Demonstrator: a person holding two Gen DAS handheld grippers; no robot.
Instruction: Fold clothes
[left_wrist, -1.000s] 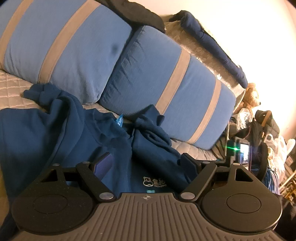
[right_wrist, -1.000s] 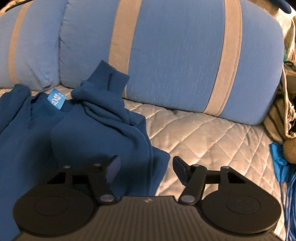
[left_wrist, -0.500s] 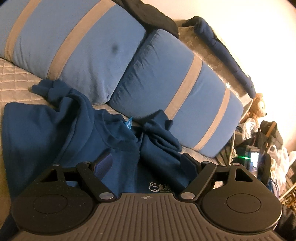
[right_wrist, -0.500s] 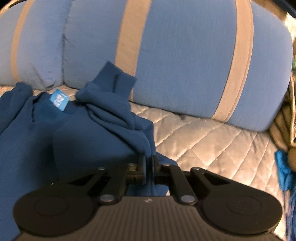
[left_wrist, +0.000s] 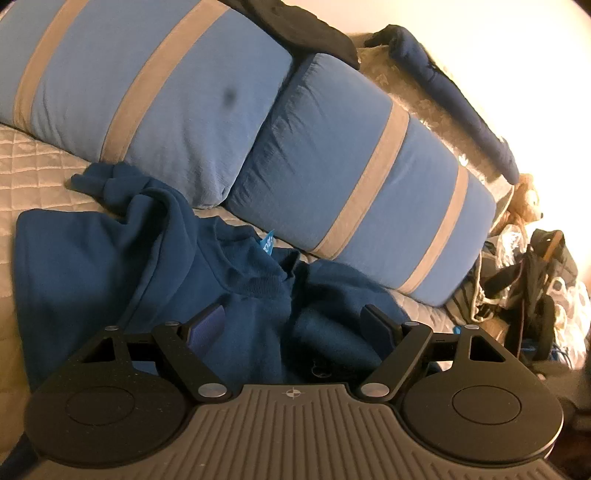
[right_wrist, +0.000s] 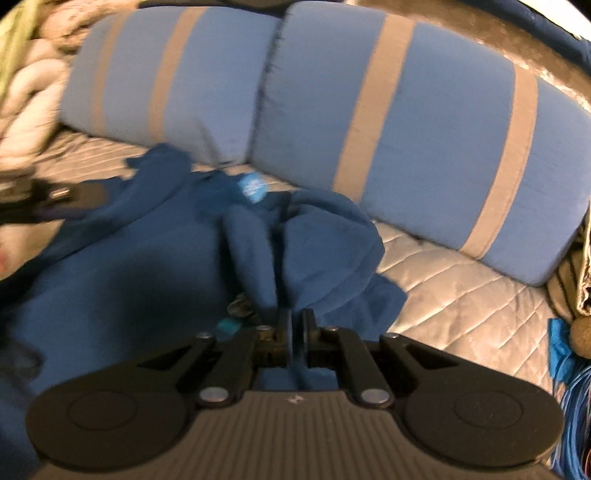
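Sweatshirt (left_wrist: 110, 266), dark blue and rumpled, lies spread on the quilted bed cover (right_wrist: 461, 295), its neck end up against the two blue cushions with tan stripes (left_wrist: 332, 166) that line the far edge of the bed. A small light-blue label (left_wrist: 266, 243) stands up at its collar. One sleeve (left_wrist: 107, 182) trails toward the left cushion, its cuff resting on the cover just beside the cushion's lower edge.

The right gripper (right_wrist: 296, 328) has its jaws pressed together on a bunched fold of the sweatshirt's right side, and the cloth rises from the jaws in a gathered ridge (right_wrist: 303, 258). This view is blurred.

The left gripper (left_wrist: 295, 325) hovers over the middle of the sweatshirt with its jaws wide apart and nothing between them.

Off the right edge of the bed sits a heap of bags and clothes (left_wrist: 535, 295); a stuffed bear (left_wrist: 528, 199) leans by the end of the right cushion.
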